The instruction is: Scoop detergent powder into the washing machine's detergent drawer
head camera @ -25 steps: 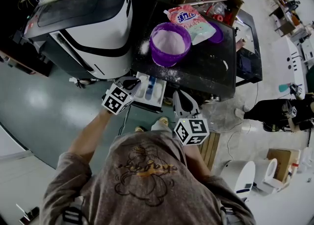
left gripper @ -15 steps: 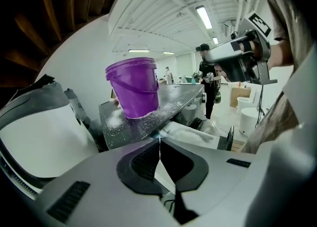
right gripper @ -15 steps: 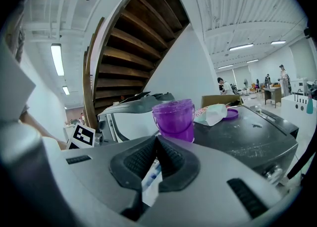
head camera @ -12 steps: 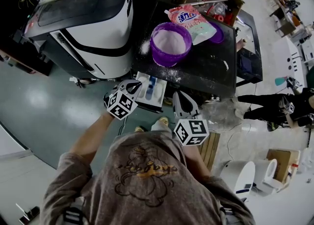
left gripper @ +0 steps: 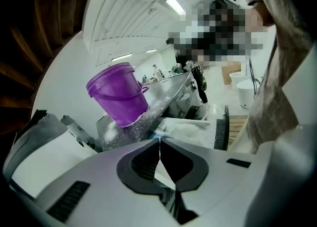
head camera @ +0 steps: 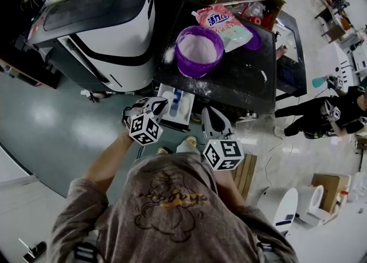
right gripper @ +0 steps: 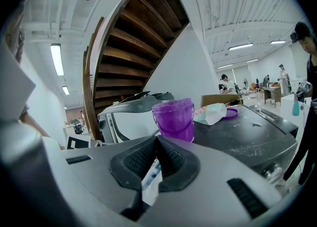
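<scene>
Holding left gripper (head camera: 157,103) and right gripper (head camera: 207,114) pressed closed on nothing, you appear done scooping: the white pull-out detergent drawer (head camera: 176,106), at 6 o'clock of the purple plastic bucket (head camera: 199,50), shows powder (left gripper: 190,129) and awaits closing.

The drawer (head camera: 178,107) is open from above. Behind it stand the purple bucket (head camera: 192,70) and bag (head camera: 226,26); the black top's (head camera: 246,78) right side is free.

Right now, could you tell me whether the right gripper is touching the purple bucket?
Apart: the head view shows dark tabletop between the right gripper and the purple bucket.
</scene>
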The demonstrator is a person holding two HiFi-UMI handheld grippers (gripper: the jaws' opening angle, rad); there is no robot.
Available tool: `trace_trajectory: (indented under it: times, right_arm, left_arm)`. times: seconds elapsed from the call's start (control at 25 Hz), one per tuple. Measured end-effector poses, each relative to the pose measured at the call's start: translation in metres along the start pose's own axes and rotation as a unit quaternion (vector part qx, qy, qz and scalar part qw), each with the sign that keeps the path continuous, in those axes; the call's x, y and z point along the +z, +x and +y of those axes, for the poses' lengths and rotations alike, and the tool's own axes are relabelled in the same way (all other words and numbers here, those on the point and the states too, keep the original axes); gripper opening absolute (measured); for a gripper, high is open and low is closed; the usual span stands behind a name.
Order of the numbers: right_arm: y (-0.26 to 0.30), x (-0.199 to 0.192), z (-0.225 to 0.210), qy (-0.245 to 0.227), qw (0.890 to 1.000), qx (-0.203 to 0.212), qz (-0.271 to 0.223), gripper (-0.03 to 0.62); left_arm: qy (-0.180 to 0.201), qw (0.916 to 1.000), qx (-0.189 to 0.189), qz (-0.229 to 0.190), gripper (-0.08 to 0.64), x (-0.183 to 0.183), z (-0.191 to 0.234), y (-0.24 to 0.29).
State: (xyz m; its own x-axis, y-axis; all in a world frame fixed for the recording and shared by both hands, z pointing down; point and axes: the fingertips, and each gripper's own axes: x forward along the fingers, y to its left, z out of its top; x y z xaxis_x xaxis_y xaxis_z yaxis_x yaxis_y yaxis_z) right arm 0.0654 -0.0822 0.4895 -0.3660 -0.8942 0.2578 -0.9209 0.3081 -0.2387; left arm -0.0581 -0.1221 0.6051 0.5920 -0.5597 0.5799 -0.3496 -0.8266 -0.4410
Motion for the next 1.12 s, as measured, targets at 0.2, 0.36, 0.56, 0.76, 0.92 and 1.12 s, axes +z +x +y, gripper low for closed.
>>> trace_trajectory:
  times: [0.2,0.36,0.56,0.76,0.92,1.12]
  right_arm:
    - [-0.001,0.000,-0.001,-0.001,1.000,-0.001,0.001,0.002]
    - [-0.001,0.000,-0.001,-0.001,1.000,-0.001,0.001,0.002]
    - [-0.001,-0.001,-0.001,-0.002,1.000,-0.001,0.002,0.002]
    - [-0.001,-0.002,0.001,-0.003,1.000,0.002,0.002,0.002]
    - [-0.001,0.000,0.002,-0.003,1.000,0.003,0.001,0.002]
    - [-0.001,0.001,0.002,-0.003,1.000,0.003,0.001,0.002]
  left_arm:
    - [0.052,0.9986,0.008,-0.001,0.023,0.004,-0.010,0.001]
    - [0.064,0.9979,0.014,0.000,0.023,0.004,-0.011,0.001]
    - [0.027,0.9993,0.025,0.000,0.023,0.001,-0.004,0.000]
    - [-0.111,0.9924,0.036,-0.041,0.023,-0.002,0.021,-0.009]
    - [-0.197,0.9766,0.041,-0.077,0.023,-0.003,0.037,-0.018]
    - [-0.307,0.9424,0.042,-0.126,0.023,0.000,0.058,-0.030]
